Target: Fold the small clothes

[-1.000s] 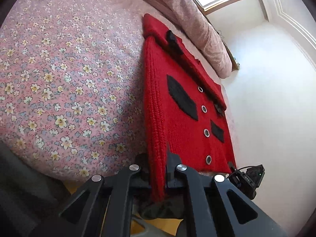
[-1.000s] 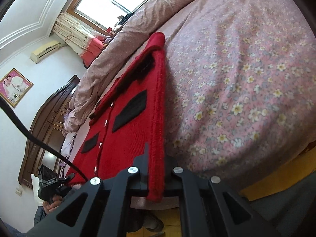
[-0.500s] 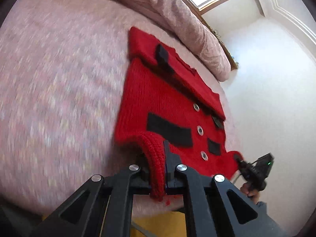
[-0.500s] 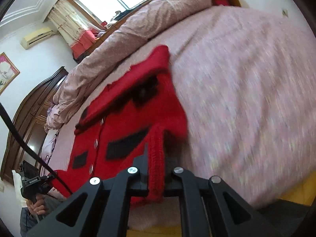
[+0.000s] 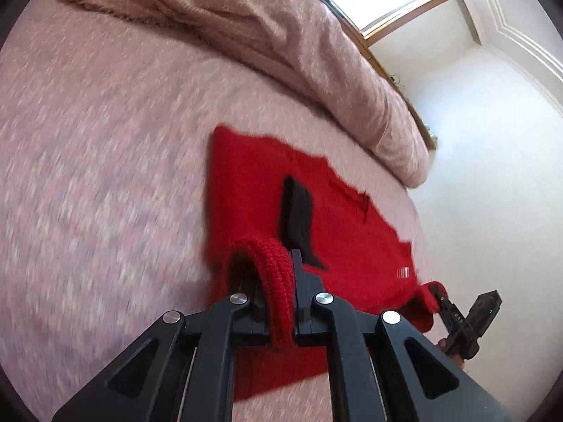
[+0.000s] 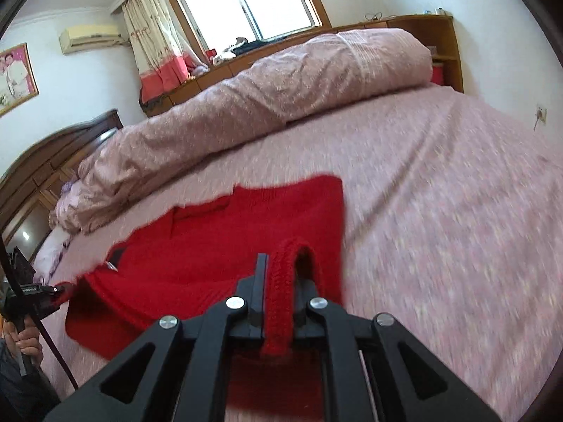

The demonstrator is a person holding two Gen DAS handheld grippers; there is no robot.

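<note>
A red knitted sweater (image 5: 352, 232) with a black patch (image 5: 297, 211) lies on the pink floral bed sheet (image 5: 105, 140), its lower part doubled over the upper part. My left gripper (image 5: 271, 270) is shut on one corner of the ribbed hem, which arches between the jaws. My right gripper (image 6: 281, 274) is shut on the other hem corner, lifted above the sweater (image 6: 211, 246). Each view shows the other gripper pinching its corner: the right gripper (image 5: 438, 295) at the far right, the left gripper (image 6: 56, 290) at the far left, with a hand under it.
A rolled pink quilt (image 6: 281, 88) lies along the far side of the bed, also seen as the quilt (image 5: 281, 35) in the left wrist view. Dark wooden furniture (image 6: 35, 168) stands at the left. A black cable (image 6: 52, 344) hangs by the left edge. The sheet (image 6: 440, 193) stretches wide to the right.
Both grippers carried the hem from the near bed edge up and over the sweater toward its collar. The lower half now covers the buttons and most black patches.
</note>
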